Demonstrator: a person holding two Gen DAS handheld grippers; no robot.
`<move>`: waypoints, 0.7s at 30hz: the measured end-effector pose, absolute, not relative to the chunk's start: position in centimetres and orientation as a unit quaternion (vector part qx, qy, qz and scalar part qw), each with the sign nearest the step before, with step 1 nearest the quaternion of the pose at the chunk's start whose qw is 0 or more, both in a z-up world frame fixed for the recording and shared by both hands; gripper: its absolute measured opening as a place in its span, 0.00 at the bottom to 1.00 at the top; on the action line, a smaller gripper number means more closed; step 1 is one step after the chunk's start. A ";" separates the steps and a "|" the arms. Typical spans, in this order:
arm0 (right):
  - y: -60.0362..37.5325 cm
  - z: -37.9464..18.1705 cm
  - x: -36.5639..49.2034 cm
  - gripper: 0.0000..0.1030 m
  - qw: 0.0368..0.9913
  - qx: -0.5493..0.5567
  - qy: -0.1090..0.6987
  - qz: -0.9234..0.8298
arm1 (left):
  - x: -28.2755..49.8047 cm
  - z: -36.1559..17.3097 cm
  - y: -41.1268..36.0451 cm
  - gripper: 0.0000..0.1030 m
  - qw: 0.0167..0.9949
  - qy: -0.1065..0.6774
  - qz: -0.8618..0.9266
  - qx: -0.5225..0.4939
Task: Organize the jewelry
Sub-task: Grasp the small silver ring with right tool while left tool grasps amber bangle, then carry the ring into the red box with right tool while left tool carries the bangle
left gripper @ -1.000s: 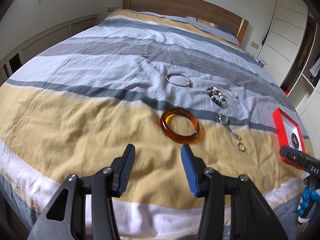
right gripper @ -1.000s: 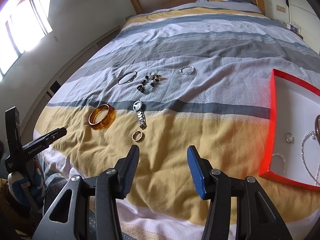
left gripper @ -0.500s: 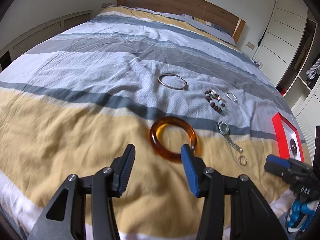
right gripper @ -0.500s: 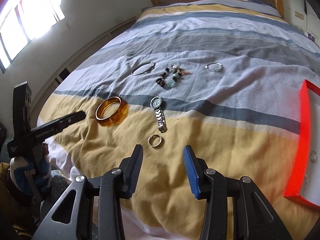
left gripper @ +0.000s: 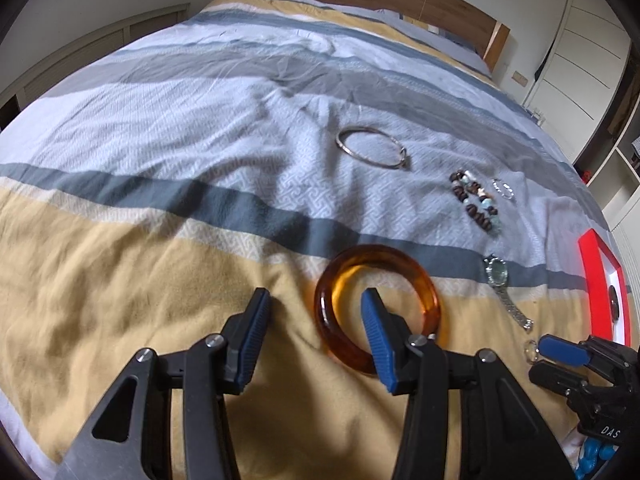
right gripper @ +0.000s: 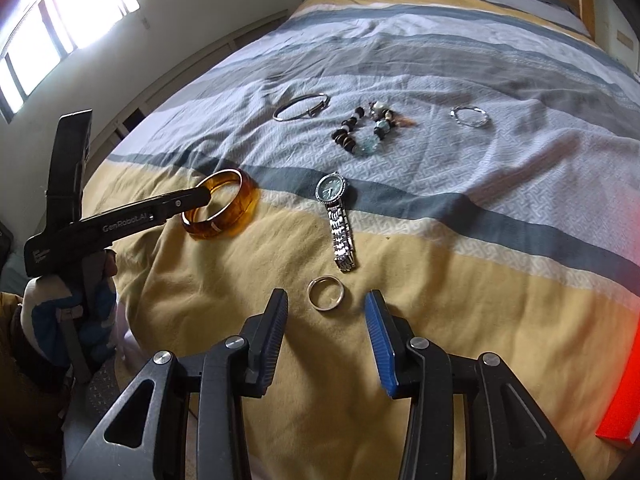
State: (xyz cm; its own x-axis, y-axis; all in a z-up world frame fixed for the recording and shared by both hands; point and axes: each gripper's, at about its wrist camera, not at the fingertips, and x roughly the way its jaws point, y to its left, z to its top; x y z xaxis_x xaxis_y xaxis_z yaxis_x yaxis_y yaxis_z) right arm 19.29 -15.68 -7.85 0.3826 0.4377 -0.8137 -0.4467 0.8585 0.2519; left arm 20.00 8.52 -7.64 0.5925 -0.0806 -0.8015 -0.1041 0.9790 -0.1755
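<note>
An amber bangle point(left gripper: 394, 253) lies on the yellow stripe of the bedspread. My left gripper point(left gripper: 315, 294) is open low over it, one finger inside the hoop and the other outside its left side; the pads do not touch it. From the right wrist view the left gripper's finger point(right gripper: 180, 203) reaches into the bangle point(right gripper: 240, 216). A small silver ring point(right gripper: 340, 299) lies between the tips of my right gripper point(right gripper: 326, 296), which is open and narrowed, clear of the ring. The right gripper point(left gripper: 560, 354) shows beside the ring point(left gripper: 531, 347) in the left wrist view.
A silver watch point(right gripper: 340, 224), a beaded bracelet point(right gripper: 362, 130), a thin silver bangle point(right gripper: 302, 106) and a small silver bracelet point(right gripper: 469, 116) lie farther up the bed. A red box point(left gripper: 592, 280) sits at the right. A gloved hand point(right gripper: 60, 304) holds the left gripper.
Both grippers came down and forward onto the bed. The left one now straddles the amber bangle's side; the right one reached the ring and its jaws narrowed a little.
</note>
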 end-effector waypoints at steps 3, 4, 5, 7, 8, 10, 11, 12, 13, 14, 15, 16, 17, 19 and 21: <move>-15.4 -8.1 19.4 0.39 0.831 -0.008 0.489 0.265 | 20.3 -8.3 8.6 0.43 0.883 0.457 0.005 -0.108; -15.3 -8.2 19.4 0.37 0.831 -0.010 0.489 0.264 | 20.4 -8.6 8.7 0.43 0.881 0.459 0.005 -0.111; -15.2 -8.4 19.4 0.34 0.831 -0.013 0.490 0.262 | 20.5 -8.9 8.8 0.43 0.880 0.460 0.006 -0.114; -15.0 -8.7 19.5 0.28 0.831 -0.017 0.492 0.259 | 20.5 -9.3 8.7 0.43 0.881 0.459 0.008 -0.113; -14.9 -8.9 19.5 0.24 0.831 -0.020 0.493 0.257 | 20.5 -9.3 8.5 0.43 0.882 0.458 0.010 -0.109; -14.7 -9.0 19.5 0.20 0.831 -0.024 0.493 0.256 | 20.5 -9.2 8.3 0.40 0.884 0.457 0.011 -0.103; -14.6 -9.1 19.4 0.20 0.831 -0.027 0.492 0.256 | 20.5 -9.2 8.4 0.34 0.884 0.456 0.012 -0.102; -14.6 -9.1 19.4 0.20 0.832 -0.027 0.492 0.256 | 20.4 -9.1 8.4 0.23 0.885 0.454 0.014 -0.102; -14.6 -9.1 19.4 0.20 0.832 -0.027 0.491 0.256 | 20.3 -9.0 8.5 0.17 0.885 0.453 0.016 -0.104; -14.7 -9.0 19.3 0.20 0.834 -0.026 0.489 0.255 | 20.2 -8.9 8.6 0.11 0.886 0.452 0.016 -0.105; -14.7 -8.9 19.2 0.20 0.835 -0.026 0.488 0.255 | 20.1 -8.7 8.6 0.10 0.886 0.451 0.017 -0.105; -14.7 -8.8 19.1 0.20 0.835 -0.026 0.486 0.255 | 19.9 -8.6 8.6 0.10 0.887 0.449 0.017 -0.104; -14.7 -8.7 18.9 0.19 0.836 -0.025 0.485 0.256 | 19.8 -8.4 8.6 0.10 0.888 0.448 0.017 -0.104; -14.9 -8.3 18.5 0.19 0.837 -0.024 0.482 0.258 | 19.4 -7.9 8.7 0.10 0.889 0.444 0.018 -0.108; -15.1 -7.9 18.2 0.19 0.837 -0.021 0.481 0.259 | 18.9 -7.2 8.7 0.10 0.892 0.437 0.018 -0.109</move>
State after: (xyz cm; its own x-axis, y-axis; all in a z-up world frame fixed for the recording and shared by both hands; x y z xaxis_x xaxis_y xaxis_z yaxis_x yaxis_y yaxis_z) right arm 18.20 -15.07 -7.91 0.4035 0.4144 -0.8157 -0.4544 0.8646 0.2145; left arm 18.86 8.72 -7.25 0.6170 -0.0637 -0.7844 -0.1277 0.9754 -0.1796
